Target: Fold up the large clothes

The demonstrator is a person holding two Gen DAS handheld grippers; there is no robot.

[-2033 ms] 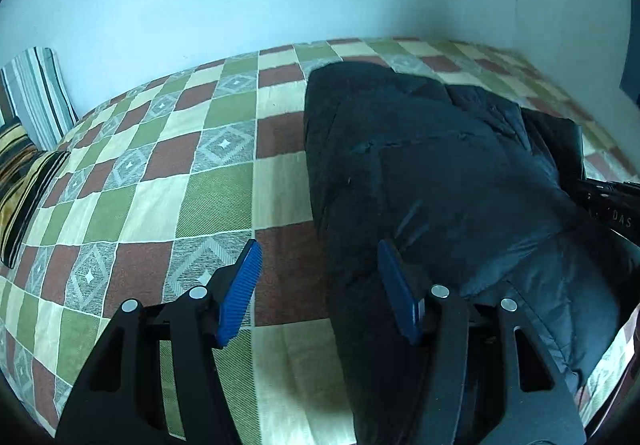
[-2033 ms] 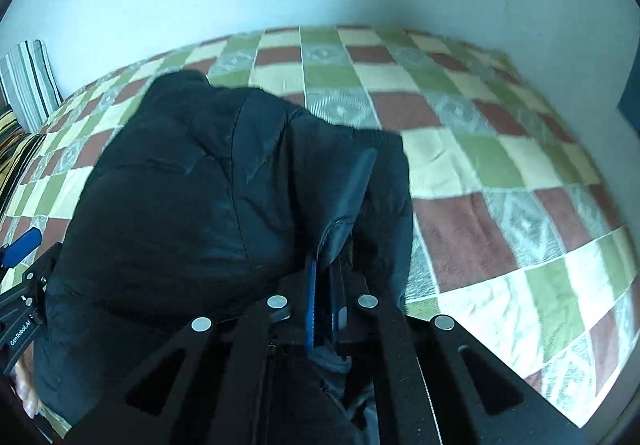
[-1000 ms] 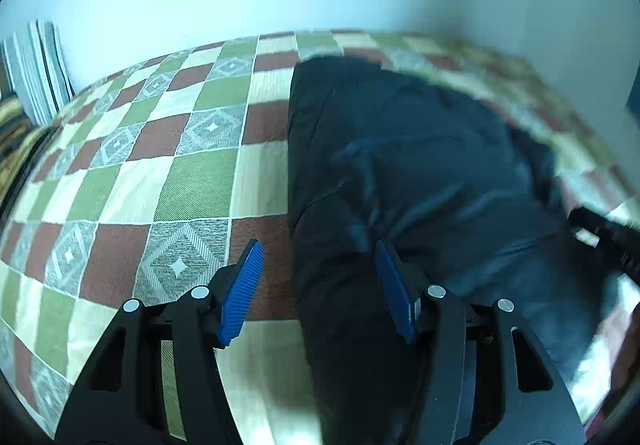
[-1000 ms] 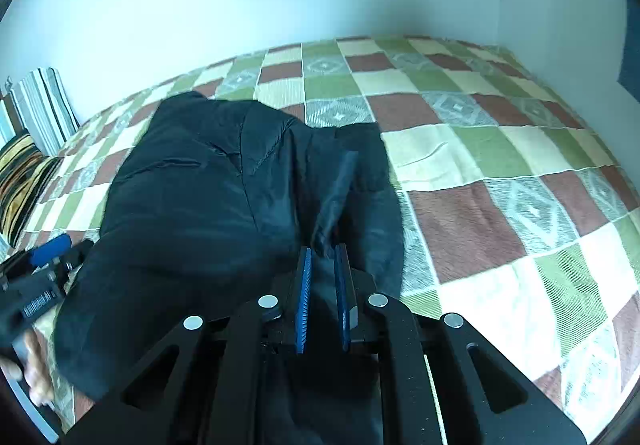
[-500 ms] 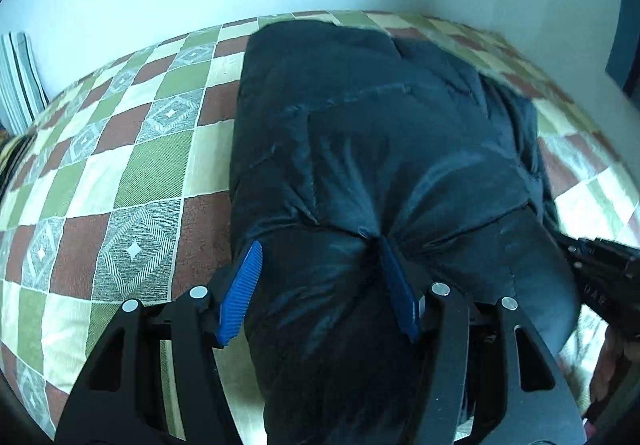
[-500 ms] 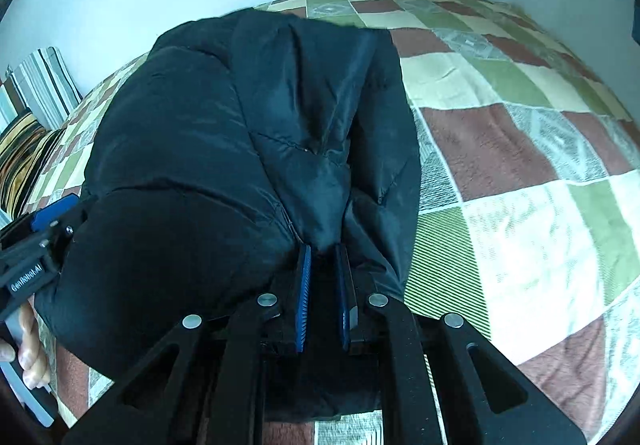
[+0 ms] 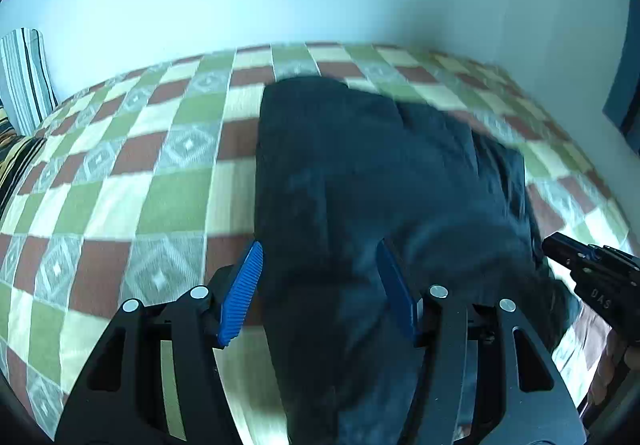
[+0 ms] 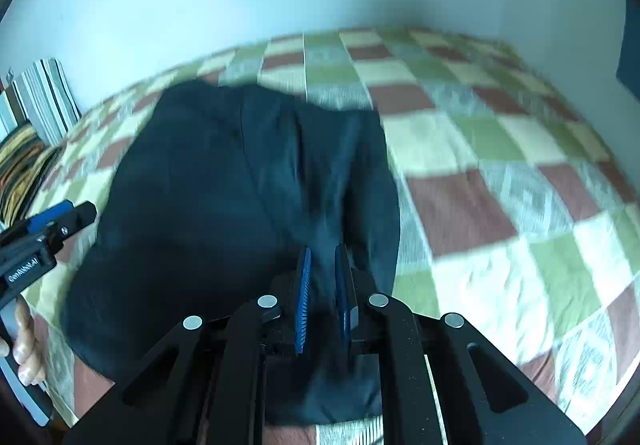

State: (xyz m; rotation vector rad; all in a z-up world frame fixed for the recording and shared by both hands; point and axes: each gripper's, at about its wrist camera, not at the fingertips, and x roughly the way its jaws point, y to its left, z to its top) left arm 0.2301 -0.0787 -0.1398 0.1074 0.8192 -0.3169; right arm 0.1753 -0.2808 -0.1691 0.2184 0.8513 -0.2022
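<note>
I have the black jacket (image 7: pixel 360 173) lying bundled on the checked bed (image 7: pixel 132 201), roughly folded but bulky. My right gripper (image 8: pixel 322 277) is clamped on its near edge; my left gripper (image 7: pixel 320 285) is apart, straddling the padding. Flattening and tidying remain, I judge.

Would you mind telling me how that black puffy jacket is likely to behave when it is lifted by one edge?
The black jacket will probably sag and drape, since it lies in soft, rounded folds on the bedspread. Its faint sheen suggests a slippery shell. It looks bulky but likely light, as the right tool pinches just a thin fold.
</note>
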